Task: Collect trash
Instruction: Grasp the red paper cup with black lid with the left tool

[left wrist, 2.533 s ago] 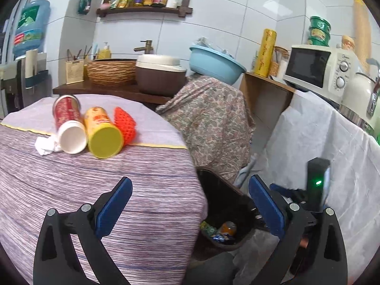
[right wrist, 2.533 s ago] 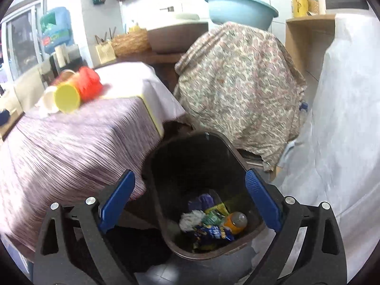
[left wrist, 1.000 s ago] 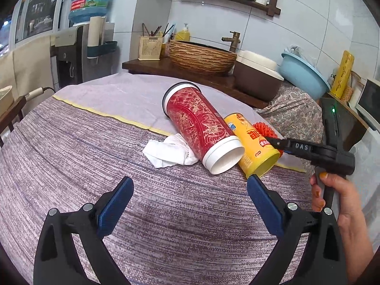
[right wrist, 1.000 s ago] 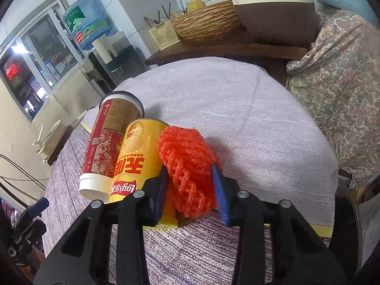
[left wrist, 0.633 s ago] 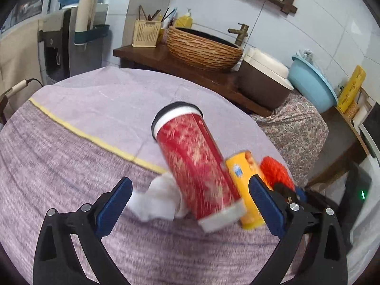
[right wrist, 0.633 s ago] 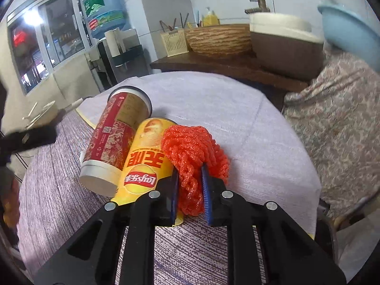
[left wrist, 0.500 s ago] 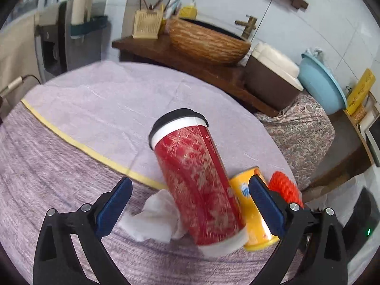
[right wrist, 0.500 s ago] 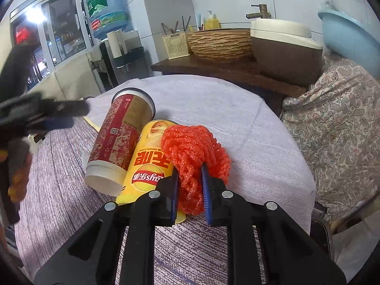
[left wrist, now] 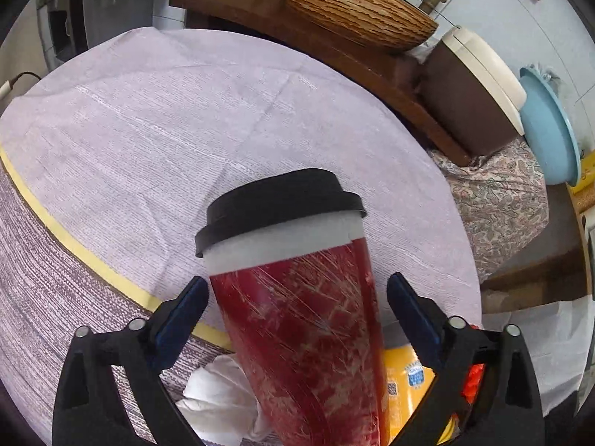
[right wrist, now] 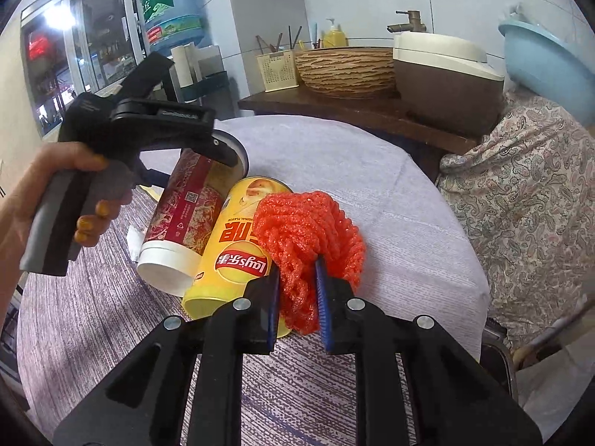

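— Left gripper [left wrist: 293, 308] has swung in from the open cloth and now straddles the red cup [left wrist: 305, 319], jaws closing, pads not yet touching it!

— And below it?

— Crumpled tissue [left wrist: 219, 390] and yellow chip can [left wrist: 405, 379] on the bench [left wrist: 186, 111].

— Right view?

— Right gripper [right wrist: 297, 297] stays pinched on the orange foam net [right wrist: 308, 234], tighter than a second ago, beside the can, left hand [right wrist: 55, 193] now over the cup.

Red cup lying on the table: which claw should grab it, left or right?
Left. The left claw already straddles the red cup and its jaws are closing around it. The right claw is busy, pinched shut on the orange net.
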Demonstrator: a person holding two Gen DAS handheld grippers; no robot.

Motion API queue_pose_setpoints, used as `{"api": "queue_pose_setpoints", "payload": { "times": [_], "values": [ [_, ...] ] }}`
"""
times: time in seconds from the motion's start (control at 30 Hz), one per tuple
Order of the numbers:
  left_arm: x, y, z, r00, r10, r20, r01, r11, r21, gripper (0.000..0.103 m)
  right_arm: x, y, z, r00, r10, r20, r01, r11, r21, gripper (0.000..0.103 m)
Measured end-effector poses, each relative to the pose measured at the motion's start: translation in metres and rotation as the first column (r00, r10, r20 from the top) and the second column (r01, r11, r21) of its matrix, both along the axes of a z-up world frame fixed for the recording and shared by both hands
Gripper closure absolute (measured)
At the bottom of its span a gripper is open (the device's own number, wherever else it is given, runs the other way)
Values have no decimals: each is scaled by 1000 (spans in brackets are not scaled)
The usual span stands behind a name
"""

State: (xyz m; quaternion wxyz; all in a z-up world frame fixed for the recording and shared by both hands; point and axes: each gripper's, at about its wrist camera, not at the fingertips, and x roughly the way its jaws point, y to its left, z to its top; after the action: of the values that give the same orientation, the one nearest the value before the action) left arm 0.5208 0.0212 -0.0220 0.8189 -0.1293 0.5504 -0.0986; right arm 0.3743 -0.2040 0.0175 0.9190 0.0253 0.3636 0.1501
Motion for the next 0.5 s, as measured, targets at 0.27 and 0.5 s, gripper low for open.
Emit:
{"api": "queue_pose_setpoints", "payload": {
  "times": [0.27, 0.5],
  "values": [
    [-25, 16, 20, 997, 32, 76, -27, 997, -67, 20, -14, -6, 10, 999, -2, 35, 1, 1000, 26, 85],
    [-100, 29, 61, 958, 30, 285, -4, 996, -94, 20, -37, -19, 25, 997, -9, 79, 4, 998, 64, 85]
  ]
}}
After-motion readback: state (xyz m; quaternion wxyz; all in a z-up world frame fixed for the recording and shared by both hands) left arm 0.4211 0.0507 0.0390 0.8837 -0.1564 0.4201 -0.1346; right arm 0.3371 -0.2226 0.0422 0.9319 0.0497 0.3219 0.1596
